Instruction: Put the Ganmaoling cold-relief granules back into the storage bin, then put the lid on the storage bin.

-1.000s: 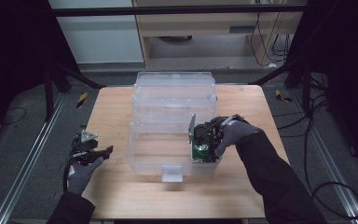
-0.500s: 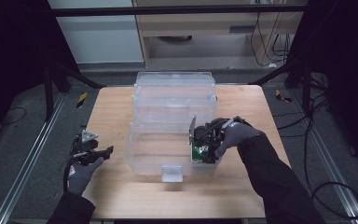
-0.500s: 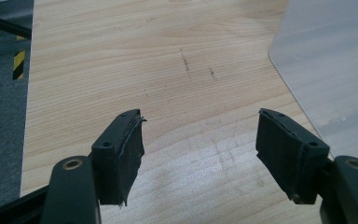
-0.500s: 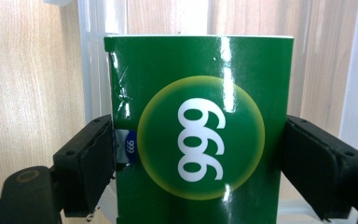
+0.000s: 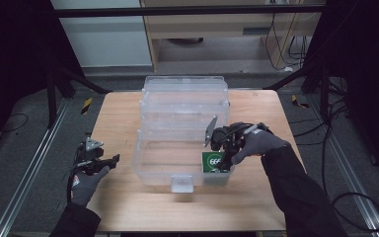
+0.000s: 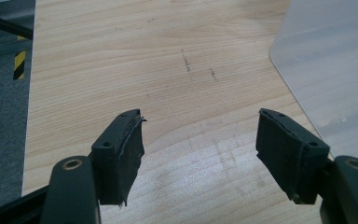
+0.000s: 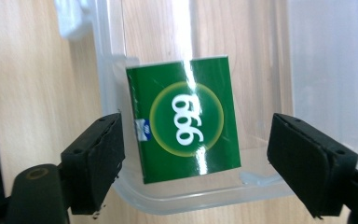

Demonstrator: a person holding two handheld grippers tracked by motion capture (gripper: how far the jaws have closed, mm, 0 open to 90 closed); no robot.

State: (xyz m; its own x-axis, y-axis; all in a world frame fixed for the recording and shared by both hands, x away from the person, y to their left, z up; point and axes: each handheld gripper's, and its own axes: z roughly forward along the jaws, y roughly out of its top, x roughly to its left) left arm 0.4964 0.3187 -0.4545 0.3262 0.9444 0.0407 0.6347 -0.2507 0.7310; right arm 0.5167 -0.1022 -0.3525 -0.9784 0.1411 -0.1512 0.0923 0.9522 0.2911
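Your right tool [image 5: 223, 157] hangs inside the near right corner of the clear plastic bin [image 5: 150, 170], pointing down at the green box [image 5: 211, 162] marked 999; in the right gripper view that green box [image 7: 185, 117] lies flat on the bin's floor against the corner wall, between your two black pads [image 7: 98, 156] but touched by neither; the jaws stand wide, having just closed a little, with clear gaps on both sides of the box; nothing is gripped. The bin [image 7: 186, 198] rests on the wooden worktop [image 5: 118, 113], near its middle, with a second clear container [image 5: 185, 96] just behind it; a small latch tab [image 5: 181, 182] juts from the bin's near wall. Your left tool [image 5: 106, 162] sits low over the worktop at the left, well apart from the bin; in the left gripper view its jaws gape open over bare wood [image 6: 168, 70], holding nothing, with the pale edge of the bin [image 6: 335, 70] off to one side.
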